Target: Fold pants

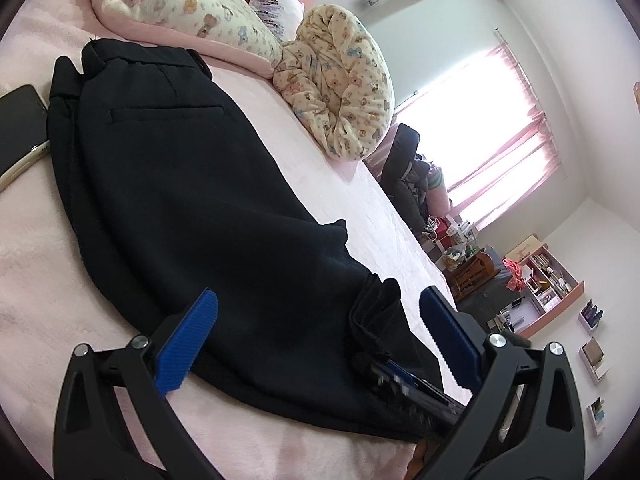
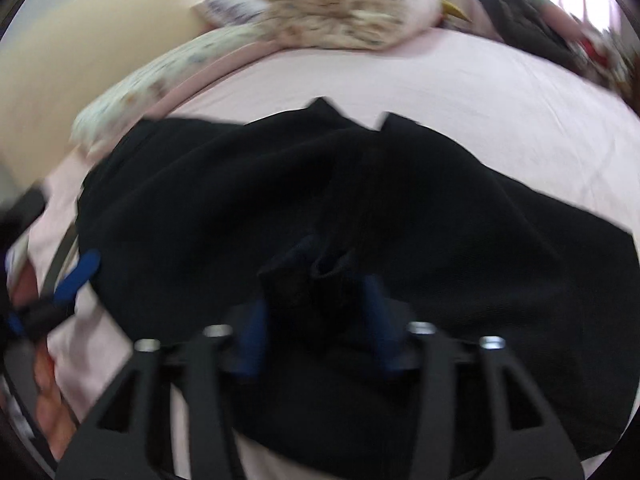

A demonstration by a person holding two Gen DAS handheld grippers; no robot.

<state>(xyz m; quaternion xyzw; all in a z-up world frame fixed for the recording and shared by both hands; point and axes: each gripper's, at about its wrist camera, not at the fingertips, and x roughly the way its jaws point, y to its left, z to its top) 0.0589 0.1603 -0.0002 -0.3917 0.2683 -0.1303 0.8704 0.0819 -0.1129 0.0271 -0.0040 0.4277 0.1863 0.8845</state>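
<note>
Right gripper with blue pads clamping bunched black fabric pants at lower centre, left gripper spread wide over them, pink bedsheet beneath.

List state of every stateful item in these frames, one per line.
pants: lying on the bed, partly folded, one end bunched
left gripper: open, straddling the pants' edge
right gripper: shut on a bunch of pants fabric
phone: screen dark, flat beside the pants
curtains: drawn over the bright window

Black pants; pink bed sheet; cream bear-print pillow; blue-padded black left claw.
</note>
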